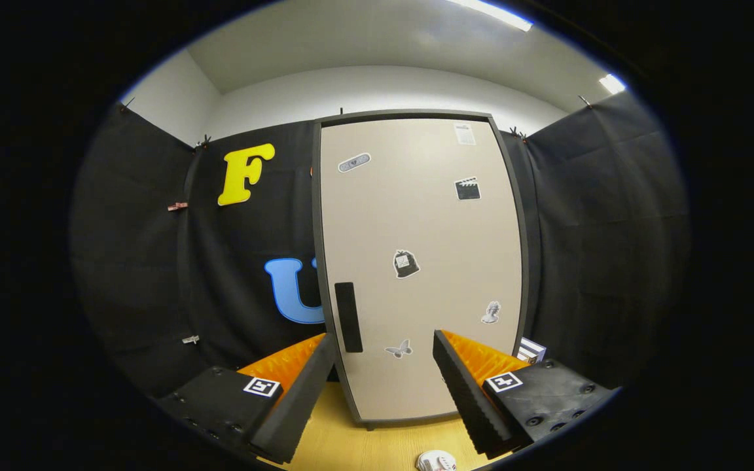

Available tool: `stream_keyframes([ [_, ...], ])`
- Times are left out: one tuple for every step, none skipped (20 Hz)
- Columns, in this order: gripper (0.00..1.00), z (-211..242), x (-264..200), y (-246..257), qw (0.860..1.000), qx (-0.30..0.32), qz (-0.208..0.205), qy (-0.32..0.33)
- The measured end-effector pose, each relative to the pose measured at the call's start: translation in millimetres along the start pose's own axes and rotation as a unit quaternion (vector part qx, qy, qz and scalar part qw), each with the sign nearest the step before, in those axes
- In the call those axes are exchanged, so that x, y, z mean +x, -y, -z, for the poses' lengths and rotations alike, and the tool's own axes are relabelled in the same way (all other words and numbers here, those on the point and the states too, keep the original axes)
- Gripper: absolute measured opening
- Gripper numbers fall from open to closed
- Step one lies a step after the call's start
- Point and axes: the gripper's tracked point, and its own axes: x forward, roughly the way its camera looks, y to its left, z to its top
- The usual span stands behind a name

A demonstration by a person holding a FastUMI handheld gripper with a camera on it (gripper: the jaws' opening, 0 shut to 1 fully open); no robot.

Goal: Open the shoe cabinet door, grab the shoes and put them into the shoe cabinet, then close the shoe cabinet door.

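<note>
Gripper (383, 356): we record its two fingers spread wide apart, nothing between them, touching nothing; through the gap we see the lower part of the cabinet door and the wooden floor (351, 445). Shoe cabinet (419, 261): tall, upright, just beyond the fingers, standing on the floor against the black cloth wall (154, 275); its door is closed, pale beige within a dark grey frame. Handle (348, 317): dark vertical bar near the door's left edge, low down, just ahead of the left finger and apart from it. Stickers (406, 263): several small ones scattered over the door face, one of them a butterfly between the fingertips. Shoe (436, 461): we note a small white object with red marking on the floor below the fingers, partly cut off, likely a shoe, though we cannot tell for certain. Striped item (532, 350): a small black-and-white thing beside the cabinet's right foot, behind the right finger; kind not discernible.
</note>
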Motion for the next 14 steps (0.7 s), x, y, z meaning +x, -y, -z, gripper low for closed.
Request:
stream_keyframes([
  [0.98, 1, 1, 0, 1.000, 0.000, 0.000, 0.000],
  [0.98, 1, 3, -1, 1.000, 0.001, -0.001, -0.001],
  [0.98, 1, 4, -2, 1.000, 0.001, -0.002, -0.001],
  [0.98, 2, 6, -3, 1.000, 0.002, -0.002, -0.001],
  [0.98, 2, 8, -4, 1.000, 0.002, -0.003, -0.001],
  [0.98, 3, 10, -5, 1.000, 0.003, -0.004, -0.002],
  [0.98, 4, 11, -6, 1.000, 0.003, -0.005, -0.003],
  [0.98, 5, 14, -8, 1.000, 0.004, -0.007, -0.004],
  [0.98, 7, 17, -11, 1.000, 0.005, -0.008, -0.006],
  [0.98, 9, 20, -14, 1.000, 0.005, -0.011, -0.007],
  [0.98, 10, 24, -17, 1.000, 0.005, -0.012, -0.009],
  [0.98, 13, 28, -21, 1.000, 0.005, -0.014, -0.011],
  [0.98, 15, 32, -24, 1.000, 0.005, -0.016, -0.013],
  [0.98, 17, 37, -29, 1.000, 0.005, -0.018, -0.014],
])
